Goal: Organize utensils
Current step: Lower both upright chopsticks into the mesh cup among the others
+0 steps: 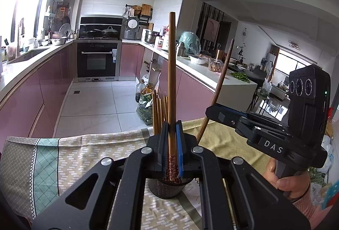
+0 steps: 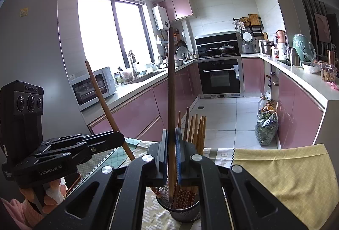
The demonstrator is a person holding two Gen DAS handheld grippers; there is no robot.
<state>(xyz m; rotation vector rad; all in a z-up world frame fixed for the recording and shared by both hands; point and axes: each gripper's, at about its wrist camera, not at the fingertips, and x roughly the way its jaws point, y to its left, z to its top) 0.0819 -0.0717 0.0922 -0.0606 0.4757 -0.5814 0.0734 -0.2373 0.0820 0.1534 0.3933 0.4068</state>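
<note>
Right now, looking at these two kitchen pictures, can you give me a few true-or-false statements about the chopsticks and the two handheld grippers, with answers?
1. Each gripper is clamped on one chopstick. True: the left gripper holds a chopstick, the right gripper holds another.
2. The mesh cup is empty. False: several chopsticks stand in it.
3. The cup stands on a patterned cloth. True.
4. The oven door hangs open. False: it is closed.
5. The held chopsticks lie flat. False: both stand roughly upright.
</note>
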